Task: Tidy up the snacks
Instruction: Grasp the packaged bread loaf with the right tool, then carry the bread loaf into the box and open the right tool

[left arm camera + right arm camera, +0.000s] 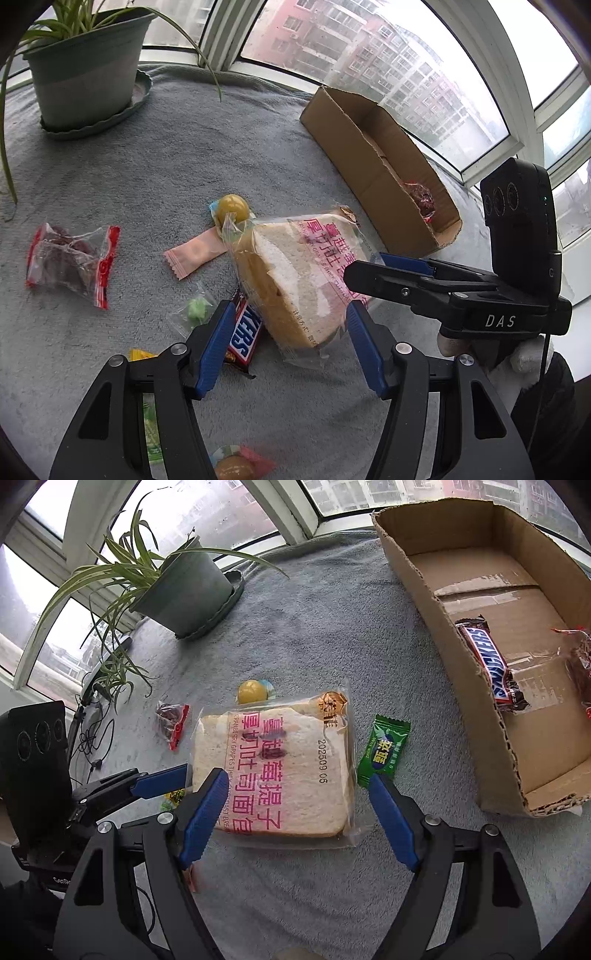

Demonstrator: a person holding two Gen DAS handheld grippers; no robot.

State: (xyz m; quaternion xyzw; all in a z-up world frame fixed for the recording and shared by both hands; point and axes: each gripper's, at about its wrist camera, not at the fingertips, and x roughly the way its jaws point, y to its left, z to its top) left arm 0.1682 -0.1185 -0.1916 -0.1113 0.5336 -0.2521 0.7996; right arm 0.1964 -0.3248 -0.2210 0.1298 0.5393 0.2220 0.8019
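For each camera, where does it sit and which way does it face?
Left wrist: sits on the left tongs, facing down at the bagged bread; the right tongs and a gloved hand show.
Right wrist: sits on the right tongs, facing down at the bread; the left tongs show.
Shared: bread, cardboard box, potted plant.

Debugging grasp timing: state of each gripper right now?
Left gripper: open, holding nothing, jaws either side of the bread pack's near corner.
Right gripper: open, holding nothing, jaws apart over the same bread pack.
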